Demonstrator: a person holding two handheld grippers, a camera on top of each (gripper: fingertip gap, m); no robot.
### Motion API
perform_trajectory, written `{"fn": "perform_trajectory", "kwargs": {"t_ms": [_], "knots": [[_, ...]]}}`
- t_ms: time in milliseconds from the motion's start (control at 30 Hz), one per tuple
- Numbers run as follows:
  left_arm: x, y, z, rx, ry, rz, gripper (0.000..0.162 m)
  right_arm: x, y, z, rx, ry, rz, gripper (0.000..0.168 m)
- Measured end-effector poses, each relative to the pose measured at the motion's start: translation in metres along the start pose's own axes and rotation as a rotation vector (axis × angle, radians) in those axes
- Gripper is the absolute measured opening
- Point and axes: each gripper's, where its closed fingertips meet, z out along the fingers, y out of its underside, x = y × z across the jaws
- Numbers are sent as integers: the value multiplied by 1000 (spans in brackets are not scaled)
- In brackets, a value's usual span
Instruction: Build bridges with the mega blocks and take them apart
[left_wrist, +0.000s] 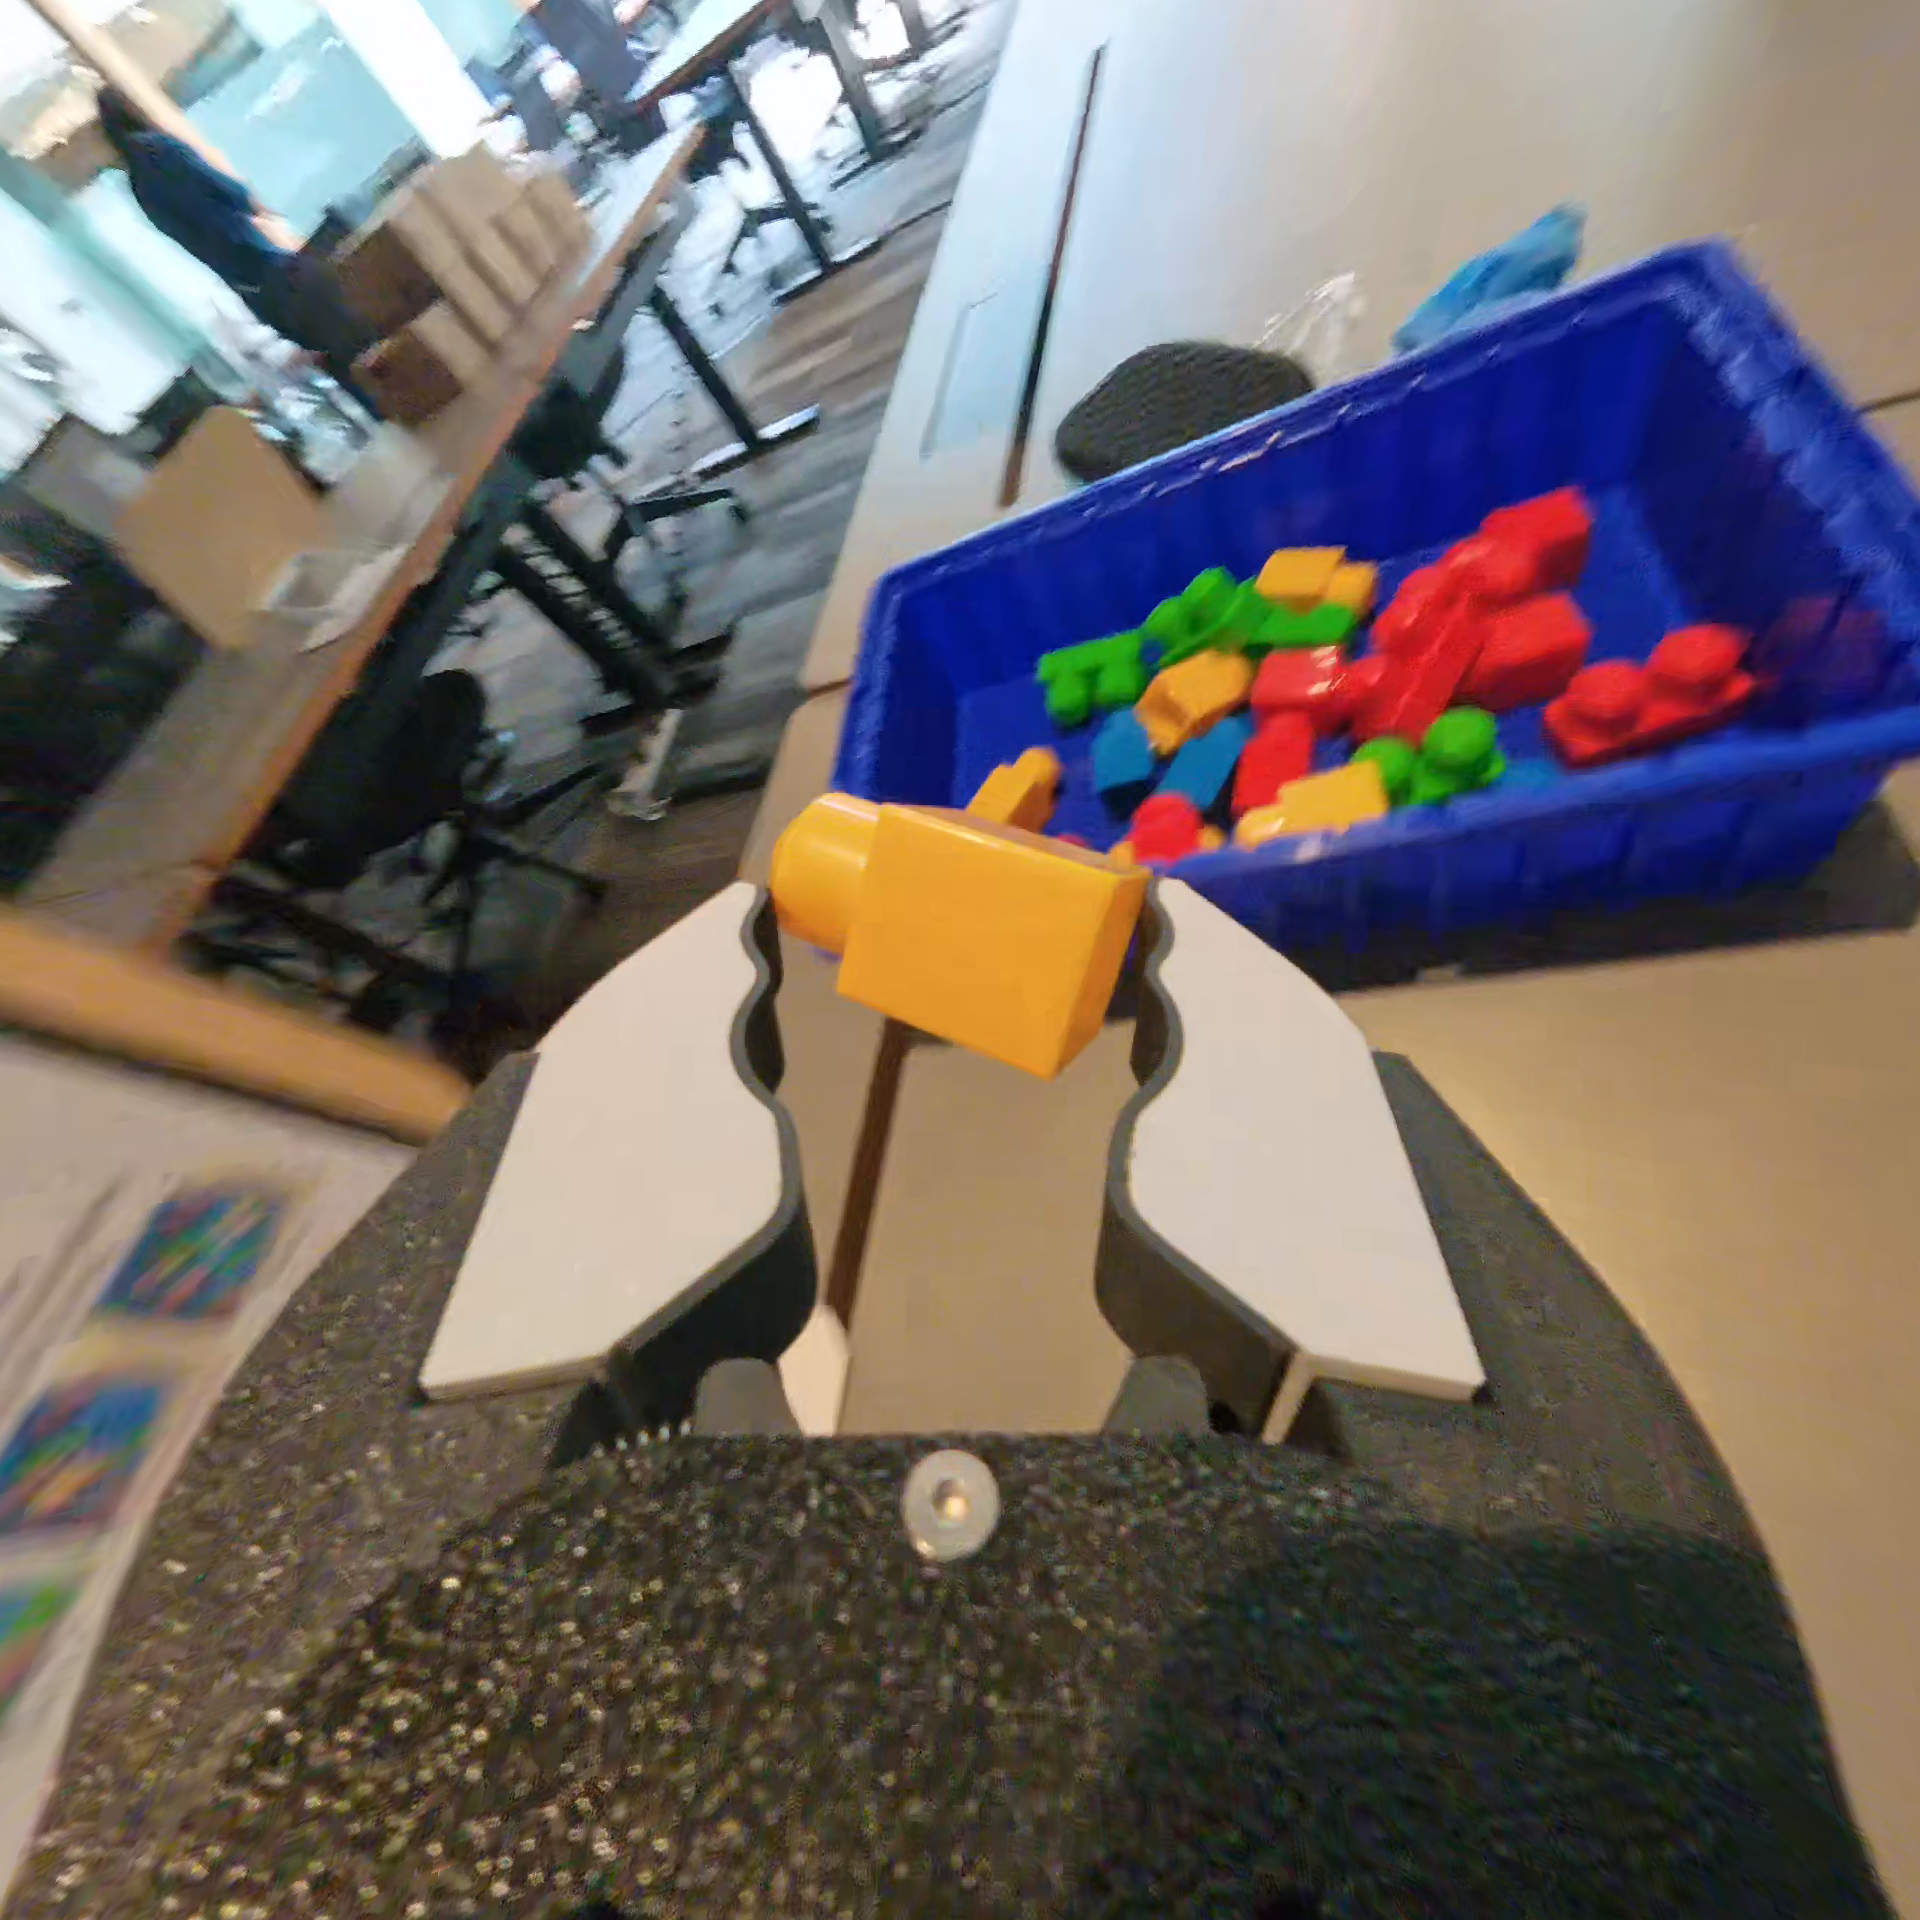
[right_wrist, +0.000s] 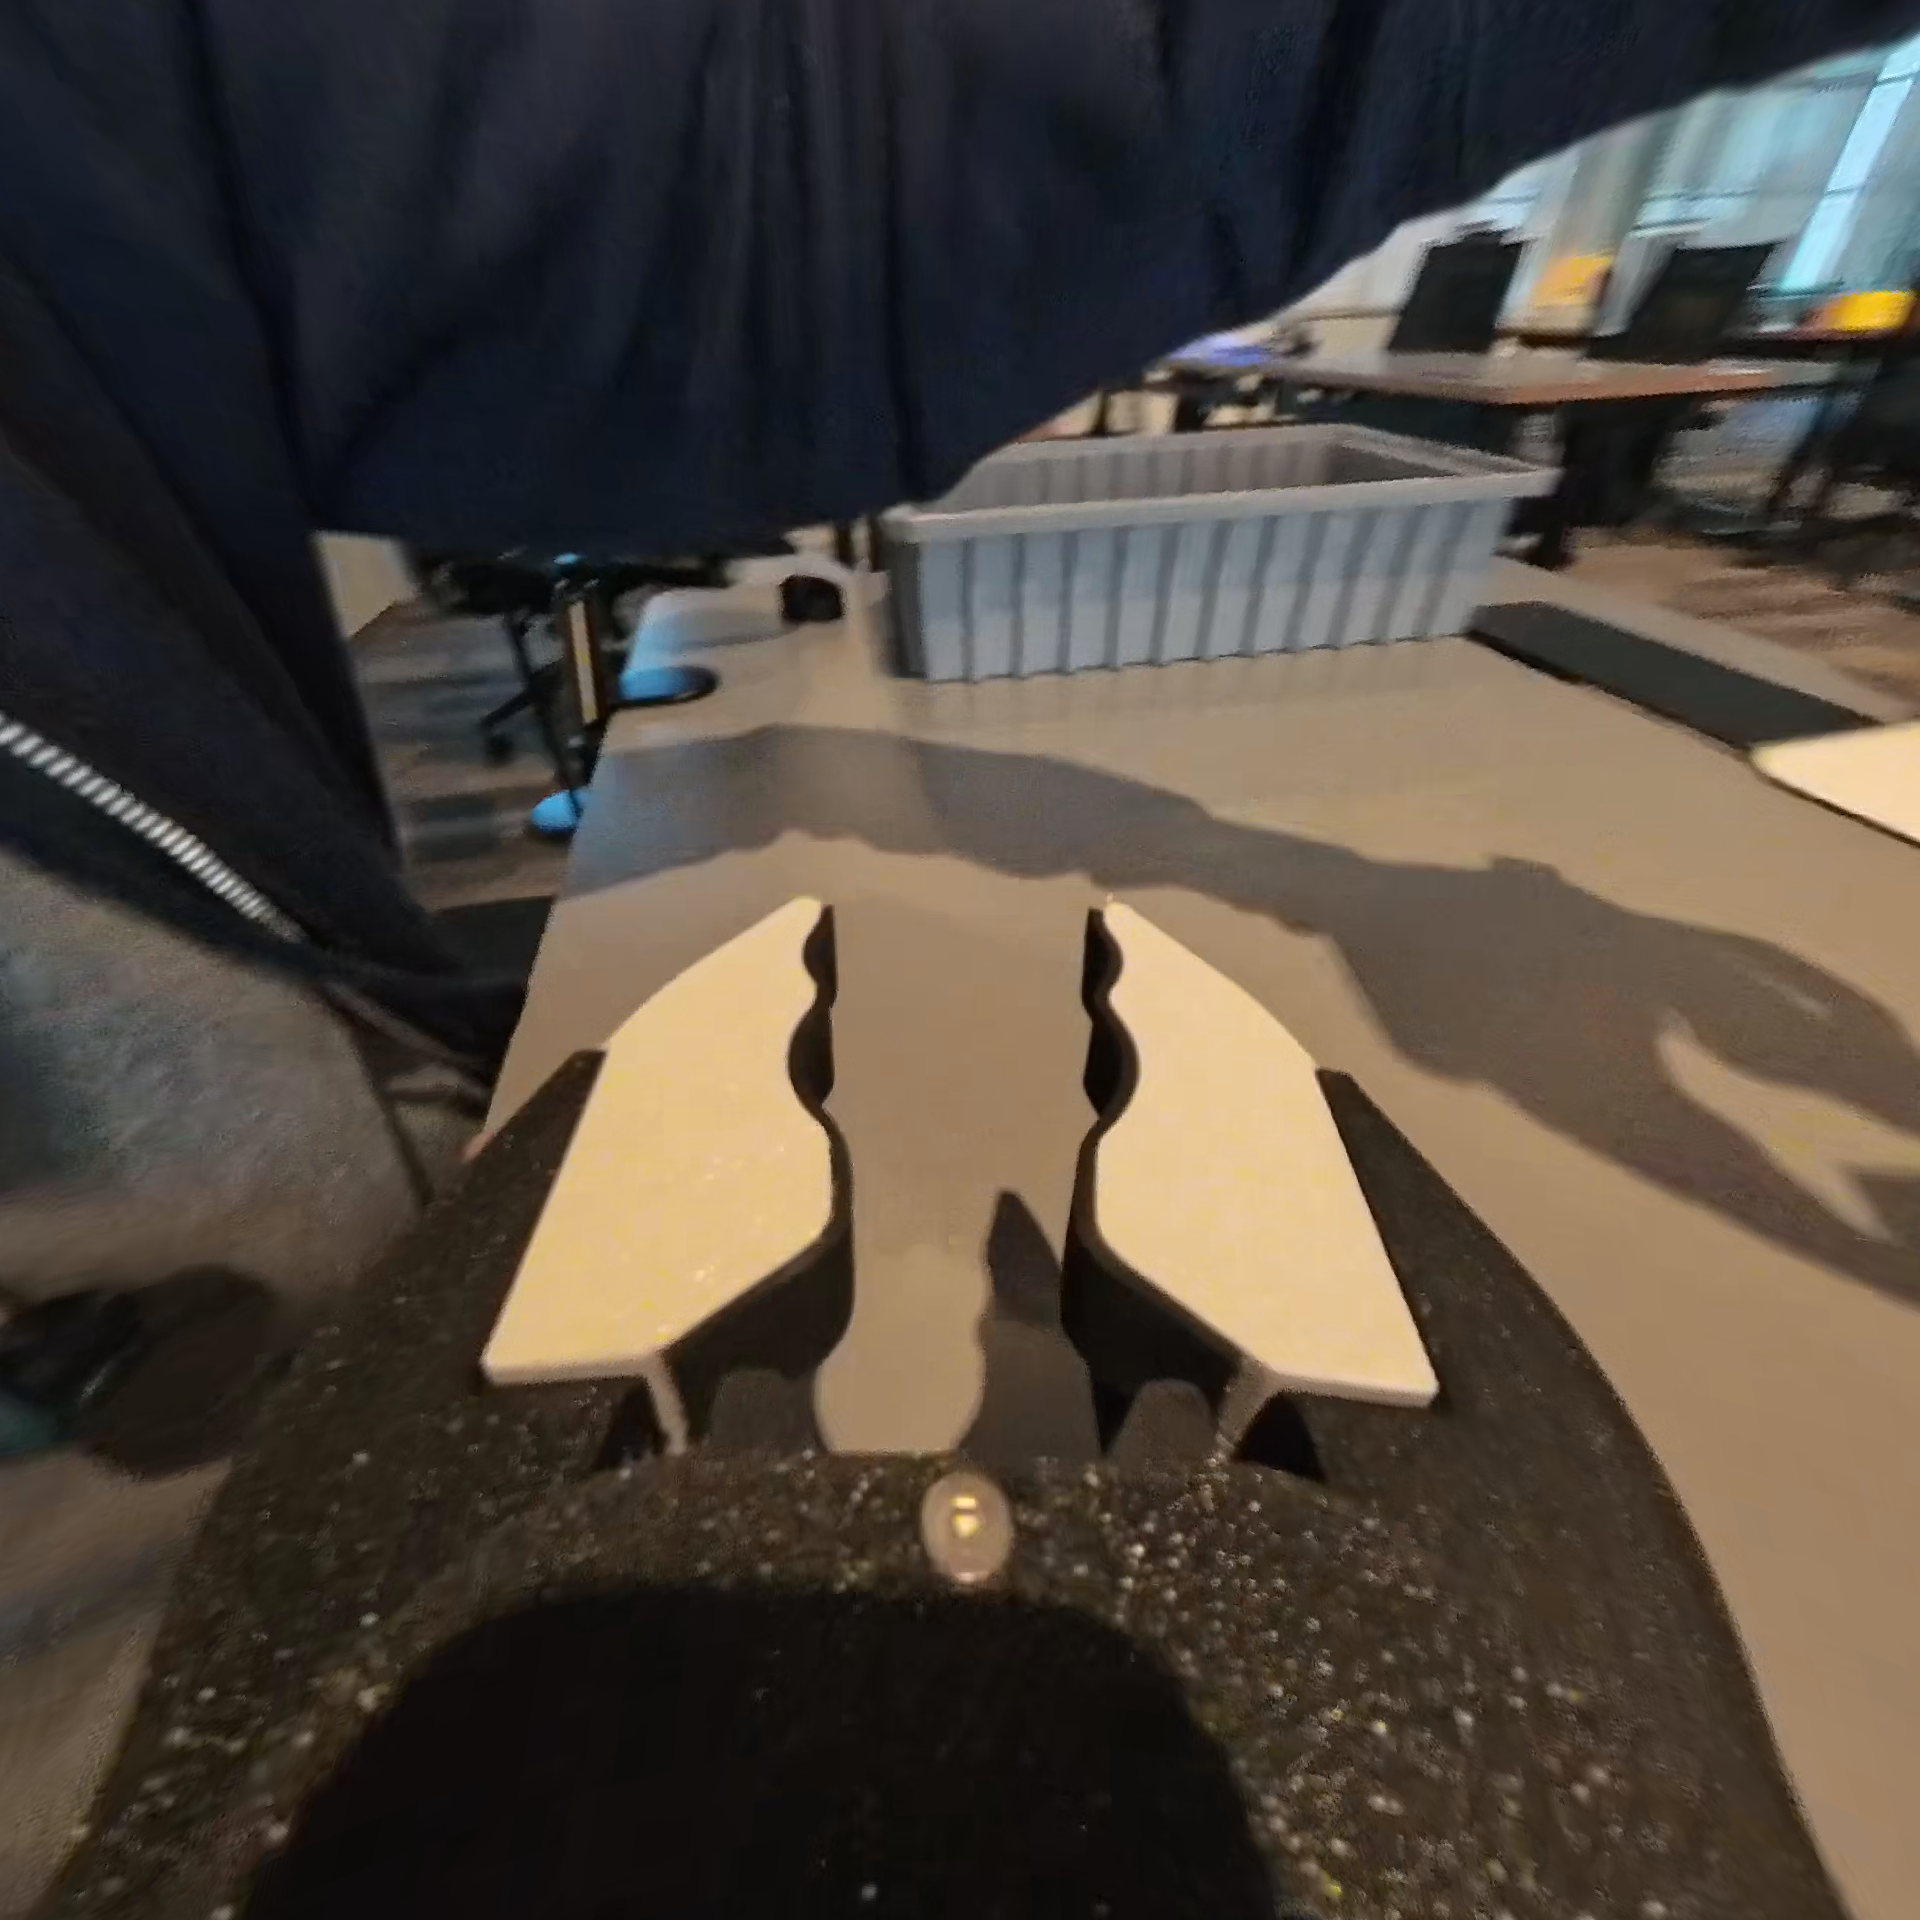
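Observation:
My left gripper (left_wrist: 956, 914) is shut on a yellow single-stud block (left_wrist: 977, 935), held sideways with its stud pointing left, above the grey table. Just beyond it stands a blue bin (left_wrist: 1558, 852) holding several loose red, green, yellow and blue blocks (left_wrist: 1434, 644). My right gripper (right_wrist: 958, 920) is open and empty, low over bare table (right_wrist: 1351, 1403), pointing toward a grey bin (right_wrist: 1195, 582) at the far edge.
A person's dark jacket (right_wrist: 623, 260) hangs over the upper left of the right wrist view. Printed colour sheets (left_wrist: 125, 1351) lie at the left of the table. A black pad (left_wrist: 1174, 400) lies behind the blue bin. Desks and office chairs (left_wrist: 395, 790) stand beyond the table edge.

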Motion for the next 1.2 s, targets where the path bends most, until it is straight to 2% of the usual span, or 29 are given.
{"fn": "perform_trajectory", "kwargs": {"t_ms": [133, 167, 233, 267, 333, 400, 533, 700, 833, 900, 967, 1100, 1200], "knots": [[46, -20, 106, -54, 134, -7, 65, 20, -7, -38, 83, 198, -30, 44], [56, -21, 126, -70, 158, -7, 65, 29, -2, -46, 95, 256, -15, 39], [76, -18, 159, -117, 210, -27, 65, 39, 0, -60, 113, 298, 66, 46], [83, -14, 172, -154, 221, -43, 65, 42, -2, -66, 144, 308, 90, 43], [93, -4, 191, -225, 218, -64, 68, 52, -4, -81, 191, 358, 137, 43], [96, 4, 202, -281, 187, -58, 79, 57, -5, -92, 228, 382, 171, 44], [98, 11, 206, -306, 112, -26, 92, 65, -4, -110, 254, 436, 181, 47], [85, 9, 186, -267, -38, -25, 90, 70, -6, -119, 283, 475, 179, 47], [65, 9, 139, -170, -195, -79, 79, 71, -4, -114, 243, 495, 134, 48], [60, 20, 108, -115, -253, -139, 71, 71, -3, -111, 225, 503, 121, 48], [61, 46, 78, -89, -298, -210, 66, 74, -4, -109, 224, 510, 125, 47], [66, 123, 20, -111, -447, -359, 63, 91, -2, -98, 178, 549, 179, 46], [68, 177, -23, -117, -586, -466, 55, 108, -13, -74, 118, 553, 196, 44]]}}
